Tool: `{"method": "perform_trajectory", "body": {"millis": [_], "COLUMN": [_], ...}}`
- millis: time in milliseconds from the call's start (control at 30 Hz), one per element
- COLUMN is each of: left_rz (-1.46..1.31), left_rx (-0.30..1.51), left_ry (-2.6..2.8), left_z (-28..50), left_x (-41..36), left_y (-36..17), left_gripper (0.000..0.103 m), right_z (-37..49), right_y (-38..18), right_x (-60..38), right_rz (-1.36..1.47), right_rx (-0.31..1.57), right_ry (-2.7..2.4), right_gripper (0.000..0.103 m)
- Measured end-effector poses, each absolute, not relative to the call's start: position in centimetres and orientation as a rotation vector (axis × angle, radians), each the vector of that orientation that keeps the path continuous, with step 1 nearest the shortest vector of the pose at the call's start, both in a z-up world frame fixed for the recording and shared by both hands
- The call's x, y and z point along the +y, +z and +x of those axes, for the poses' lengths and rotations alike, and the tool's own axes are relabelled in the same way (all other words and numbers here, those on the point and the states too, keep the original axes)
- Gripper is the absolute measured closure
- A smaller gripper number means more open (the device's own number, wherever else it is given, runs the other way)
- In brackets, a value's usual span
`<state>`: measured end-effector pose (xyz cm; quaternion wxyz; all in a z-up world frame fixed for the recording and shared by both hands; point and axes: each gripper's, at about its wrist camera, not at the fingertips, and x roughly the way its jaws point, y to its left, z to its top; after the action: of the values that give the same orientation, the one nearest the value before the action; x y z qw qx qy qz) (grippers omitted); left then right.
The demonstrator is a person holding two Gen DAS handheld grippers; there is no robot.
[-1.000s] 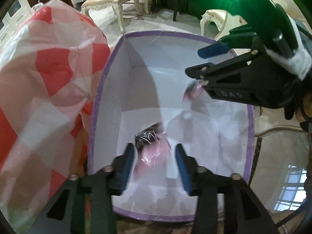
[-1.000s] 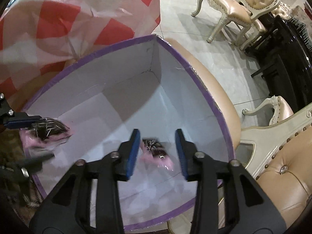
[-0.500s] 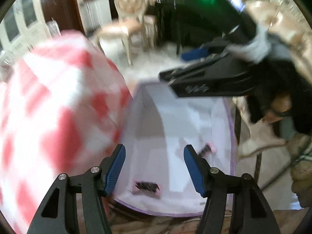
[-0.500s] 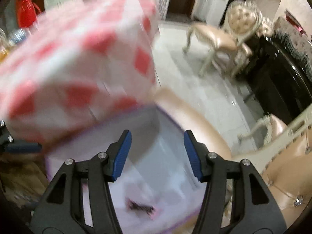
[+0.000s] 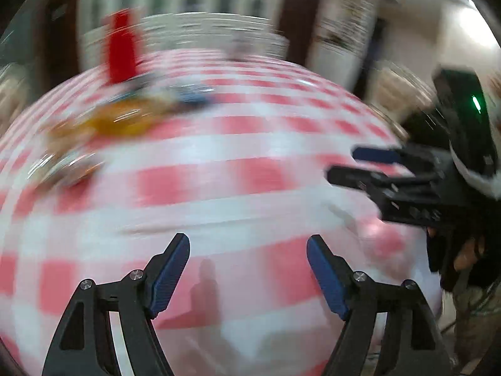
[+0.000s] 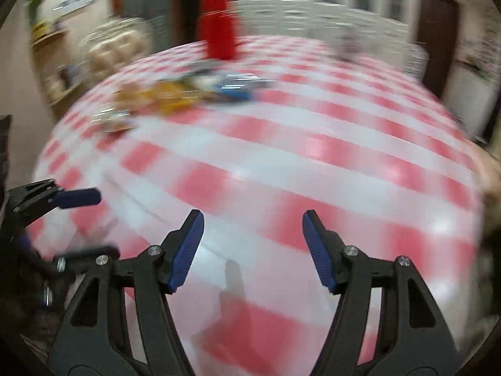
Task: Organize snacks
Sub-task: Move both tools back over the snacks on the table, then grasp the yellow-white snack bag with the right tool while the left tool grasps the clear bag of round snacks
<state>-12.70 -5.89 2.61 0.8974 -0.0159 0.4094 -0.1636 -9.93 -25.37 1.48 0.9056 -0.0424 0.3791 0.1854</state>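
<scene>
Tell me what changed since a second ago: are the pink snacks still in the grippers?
No. Both pink snacks were dropped into the purple-rimmed box. The left gripper and right gripper have just been opening, hold nothing, and have swung up from the box toward the checked tablecloth. The snack pile and red container look unmoved, though blurred.

1. The snacks point(image 6: 175, 94) lie in a loose, motion-blurred heap on the red-and-white checked surface point(image 6: 281, 172), toward the far side, at about 10 o'clock in the right wrist view.
2. The heap shows orange-yellow packets point(image 5: 125, 119) at its middle, blue packets point(image 6: 235, 89) at its 3 o'clock end, and small silvery, glinting wrappers point(image 5: 69, 166) at its 8 o'clock end.
3. Blur hides their print, shapes and number.
</scene>
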Motion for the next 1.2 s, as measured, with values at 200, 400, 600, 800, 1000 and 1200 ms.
{"method": "perform_trajectory", "body": {"millis": [200, 400, 600, 800, 1000, 1200], "left_rz": [-0.181, -0.271, -0.286, -0.311, -0.219, -0.13], "left_rx": [0.862, 0.863, 0.898, 0.903, 0.902, 0.889], "left_ry": [-0.063, 0.029, 0.01, -0.037, -0.001, 0.033], "left_z": [-9.8, -6.9, -4.9, -2.1, 1.8, 2.4], "left_x": [6.0, 12.3, 14.7, 13.7, 10.3, 8.2], "left_y": [1.7, 1.8, 1.4, 1.4, 1.1, 0.8], "left_gripper": [0.025, 0.025, 0.024, 0.024, 0.024, 0.054], "right_z": [-3.9, 1.8, 4.6, 2.3, -1.1, -4.2], "right_y": [-0.3, -0.6, -1.5, -0.2, 2.2, 3.1], "right_x": [-13.0, -3.9, 1.2, -0.7, -6.5, -9.9], "right_rz": [-0.194, -0.243, -0.364, -0.446, -0.325, -0.246], "right_rx": [0.841, 0.839, 0.846, 0.763, 0.724, 0.683], "right_ry": [0.703, 0.819, 0.838, 0.775, 0.737, 0.699], "right_gripper": [0.032, 0.023, 0.021, 0.062, 0.062, 0.062]}}
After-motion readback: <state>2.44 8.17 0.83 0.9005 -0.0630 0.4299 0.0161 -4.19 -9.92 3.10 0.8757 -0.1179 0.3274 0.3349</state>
